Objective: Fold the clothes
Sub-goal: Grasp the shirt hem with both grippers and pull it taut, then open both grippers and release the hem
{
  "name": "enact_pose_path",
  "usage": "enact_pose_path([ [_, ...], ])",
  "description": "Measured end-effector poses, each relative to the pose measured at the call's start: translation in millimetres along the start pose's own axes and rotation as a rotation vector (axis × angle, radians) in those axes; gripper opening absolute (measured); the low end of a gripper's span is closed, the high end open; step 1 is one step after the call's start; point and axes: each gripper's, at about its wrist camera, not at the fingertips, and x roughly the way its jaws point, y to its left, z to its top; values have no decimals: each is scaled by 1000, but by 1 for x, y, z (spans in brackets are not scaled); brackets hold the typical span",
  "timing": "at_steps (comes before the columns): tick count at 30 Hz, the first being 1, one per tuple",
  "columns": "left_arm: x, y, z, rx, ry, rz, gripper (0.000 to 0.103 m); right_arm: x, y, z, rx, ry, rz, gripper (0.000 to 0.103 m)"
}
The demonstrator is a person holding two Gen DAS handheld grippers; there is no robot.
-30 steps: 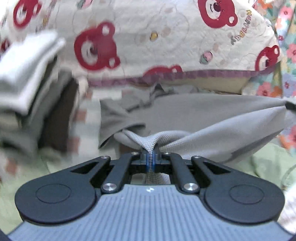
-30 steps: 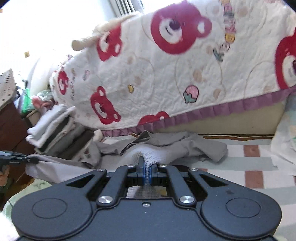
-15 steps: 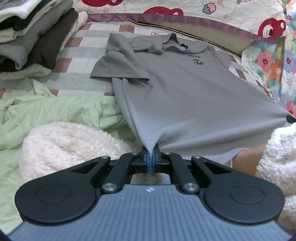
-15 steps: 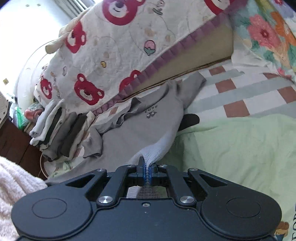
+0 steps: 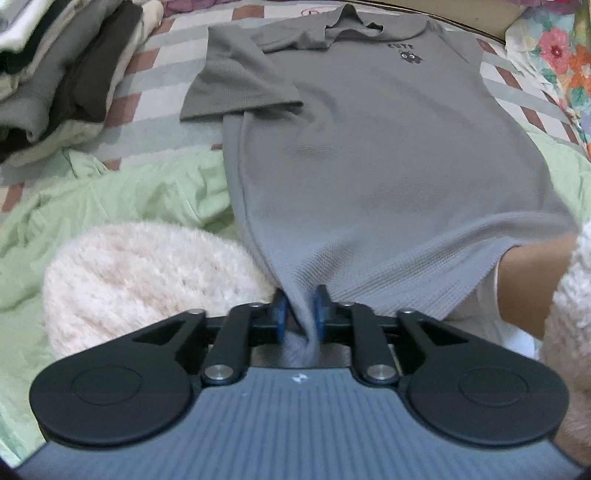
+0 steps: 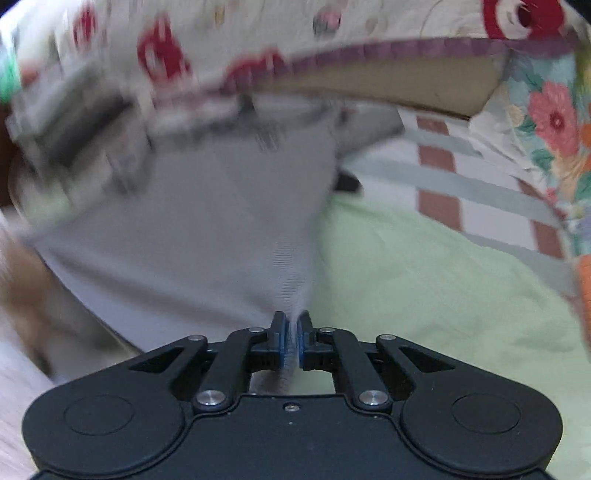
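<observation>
A grey polo shirt (image 5: 369,155) lies spread face up on the bed, collar far, with a small dark print on its chest. Its near left hem corner runs between the fingers of my left gripper (image 5: 300,314). Those jaws are opening, and a gap shows beside the left blue pad (image 5: 279,314). In the blurred right wrist view the shirt (image 6: 221,221) narrows to its other hem corner inside my right gripper (image 6: 291,338). Its jaws are also opening, but the cloth still fills the narrow slot between the pads.
A stack of folded clothes (image 5: 55,74) stands at the far left on the checked sheet (image 5: 147,122). A light green blanket (image 5: 129,195) lies under the shirt's hem. A bear-print quilt (image 6: 332,29) rises behind. Fluffy pink sleeves (image 5: 147,280) and a forearm (image 5: 532,280) flank the left gripper.
Both grippers came down and tipped toward the bed, laying the bunched shirt out flat. The left jaws have parted from a tight pinch; the right jaws have widened slightly.
</observation>
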Motion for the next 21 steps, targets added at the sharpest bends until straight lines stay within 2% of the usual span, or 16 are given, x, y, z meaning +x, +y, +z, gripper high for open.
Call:
enact_pose_path([
  [2,-7,-5,5,72,-12,10,43,1,-9,-2,-14,15,-46,13],
  [5,-17,-10,15,154,-37,36,44,-14,-34,10,40,-55,-44,13],
  [8,-27,-1,38,113,-87,31,44,-21,-42,32,36,-156,-52,17],
  [10,-33,5,55,99,-142,47,44,-23,-31,55,4,-230,-46,23],
  [12,-33,8,73,101,-203,89,46,-27,-14,82,-67,-336,-1,41],
  [15,-9,15,98,83,-257,122,49,-27,13,124,-197,-470,55,61],
  [18,15,23,123,60,-306,153,49,3,40,166,-313,-500,92,65],
  [21,50,34,155,-7,-294,138,49,58,67,207,-431,-460,53,63],
])
